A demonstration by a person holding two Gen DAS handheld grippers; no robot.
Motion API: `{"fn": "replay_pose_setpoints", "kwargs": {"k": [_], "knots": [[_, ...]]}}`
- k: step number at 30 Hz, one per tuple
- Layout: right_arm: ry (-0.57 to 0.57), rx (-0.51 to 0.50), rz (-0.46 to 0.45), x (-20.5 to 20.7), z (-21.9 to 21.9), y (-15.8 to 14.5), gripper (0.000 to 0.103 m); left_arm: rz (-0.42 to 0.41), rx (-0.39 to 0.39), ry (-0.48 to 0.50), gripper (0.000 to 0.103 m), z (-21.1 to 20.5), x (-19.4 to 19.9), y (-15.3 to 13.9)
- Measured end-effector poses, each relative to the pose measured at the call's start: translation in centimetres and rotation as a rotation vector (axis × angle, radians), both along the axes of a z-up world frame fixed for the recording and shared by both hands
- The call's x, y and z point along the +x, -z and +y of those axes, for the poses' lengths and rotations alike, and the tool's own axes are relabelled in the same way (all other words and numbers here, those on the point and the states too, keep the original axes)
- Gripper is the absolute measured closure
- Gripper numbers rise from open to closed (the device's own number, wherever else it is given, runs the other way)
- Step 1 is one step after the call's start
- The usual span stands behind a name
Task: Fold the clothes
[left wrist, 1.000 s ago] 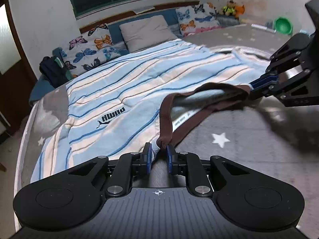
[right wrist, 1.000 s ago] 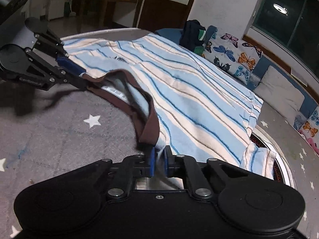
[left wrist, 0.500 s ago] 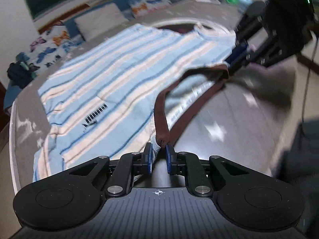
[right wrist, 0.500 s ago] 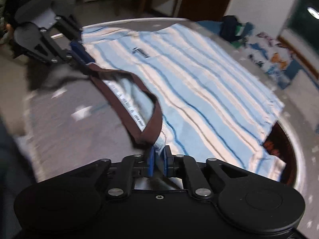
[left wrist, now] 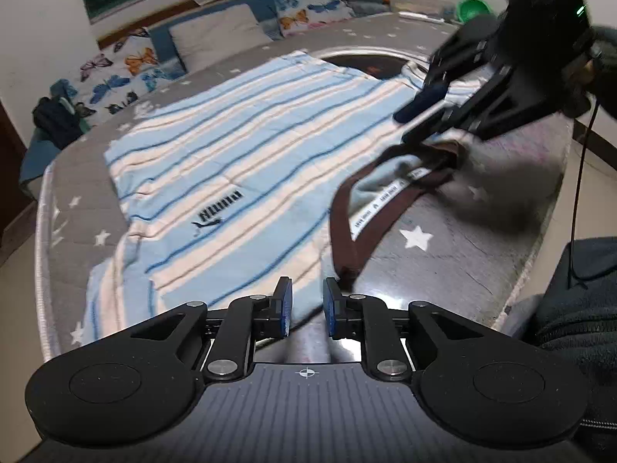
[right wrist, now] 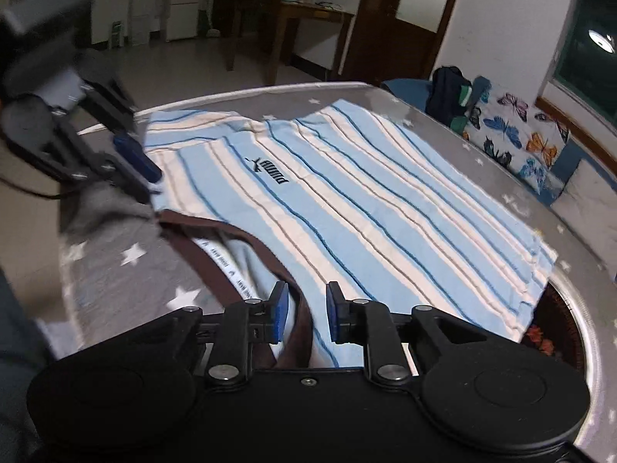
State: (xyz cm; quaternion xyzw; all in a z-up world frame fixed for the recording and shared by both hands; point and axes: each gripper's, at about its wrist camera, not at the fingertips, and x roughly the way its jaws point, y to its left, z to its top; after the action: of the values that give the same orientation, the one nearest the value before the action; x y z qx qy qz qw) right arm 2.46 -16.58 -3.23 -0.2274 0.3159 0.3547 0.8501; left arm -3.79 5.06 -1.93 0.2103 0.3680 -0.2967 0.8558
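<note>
A light-blue and cream striped shirt (left wrist: 246, 162) lies spread flat on the grey star-print bed (left wrist: 443, 270), also seen in the right wrist view (right wrist: 347, 208). Its brown collar (left wrist: 343, 227) lies slack at the near edge. My left gripper (left wrist: 306, 306) has its jaws opening; nothing is between the pads, and the collar's end lies just right of them. My right gripper (right wrist: 306, 314) is opening too, with the brown collar (right wrist: 270, 258) running loose between its pads, unpressed. Each gripper shows in the other's view, the right one (left wrist: 418, 119) and the left one (right wrist: 146, 177), hovering above the collar.
Butterfly pillows (left wrist: 115, 73) and a grey pillow (left wrist: 216, 34) line the far side, with a dark bag (left wrist: 54, 123) at the left. A green bowl (left wrist: 472, 7) sits far right. A dark sleeve (left wrist: 578, 308) is near the bed's edge. A wooden table (right wrist: 308, 23) stands beyond.
Both grippers held the collar stretched between them; their jaws have parted and the collar has dropped slack onto the bed. Both hands have moved sideways along the bed's near edge.
</note>
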Motion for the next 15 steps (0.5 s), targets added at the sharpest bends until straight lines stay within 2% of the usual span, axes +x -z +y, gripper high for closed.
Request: {"fn": "replay_pose_setpoints", "kwargs": {"k": [1, 4, 8, 10, 11, 12, 13, 15], "knots": [[0.000, 0.001, 0.009, 0.2, 0.1, 0.3, 0.081, -0.009, -0.001, -0.016, 0.075, 0.3, 0.0, -0.1], [-0.025, -0.023, 0.049, 0.0, 1.0, 1.9, 0.081, -0.016, -0.010, -0.074, 0.075, 1.2, 0.5, -0.3], [-0.037, -0.010, 0.043, -0.8, 0.7, 1.4, 0.081, -0.025, -0.034, -0.154, 0.074, 2.2, 1.8, -0.7], [-0.022, 0.001, 0.031, -0.9, 0.2, 0.9, 0.081, -0.034, -0.098, -0.246, 0.072, 3.2, 4.2, -1.6], [-0.014, 0.008, 0.027, -0.9, 0.0, 0.7, 0.081, -0.033, -0.109, -0.258, 0.071, 3.3, 4.5, -1.7], [0.004, 0.020, 0.025, -0.8, -0.6, 0.5, 0.078, -0.015, -0.187, -0.328, 0.071, 4.2, 6.8, -2.3], [0.019, 0.025, 0.021, -0.6, -0.8, 0.4, 0.077, -0.010, -0.227, -0.363, 0.071, 4.7, 8.1, -2.6], [0.038, 0.028, 0.017, -0.4, -1.2, 0.4, 0.075, -0.018, -0.264, -0.416, 0.070, 5.1, 10.6, -2.9]]}}
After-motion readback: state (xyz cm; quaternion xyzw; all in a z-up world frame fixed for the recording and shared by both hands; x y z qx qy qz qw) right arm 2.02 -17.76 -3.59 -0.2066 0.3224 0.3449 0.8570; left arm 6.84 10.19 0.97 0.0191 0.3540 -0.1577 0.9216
